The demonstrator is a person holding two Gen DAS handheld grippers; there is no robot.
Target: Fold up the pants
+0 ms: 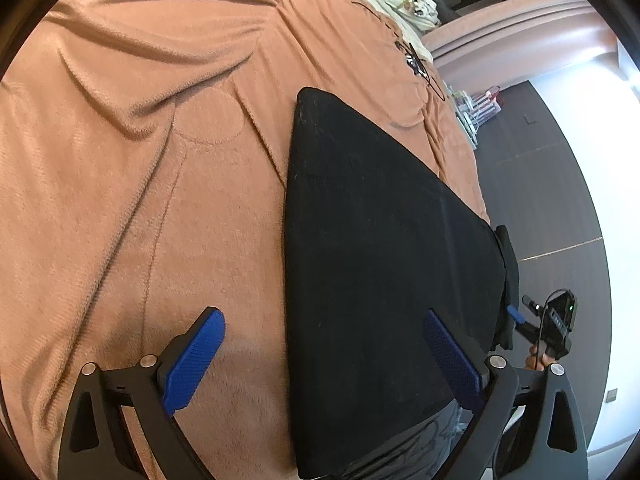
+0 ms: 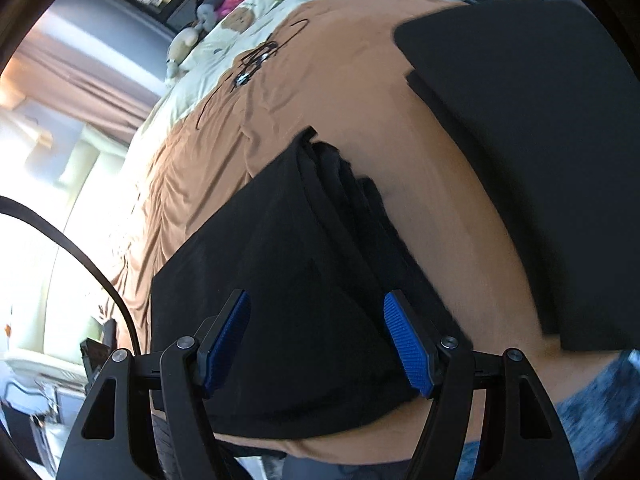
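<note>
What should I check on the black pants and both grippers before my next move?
1. Left gripper open, nothing pinched: ok.
2. Right gripper open, pads clear of cloth: ok.
3. Black pants lying flat on the brown blanket: ok.
4. Layered edge lined up: not ok, layers are staggered.
5. Glasses clear of the pants: ok.
6. Fold finished: cannot tell.
</note>
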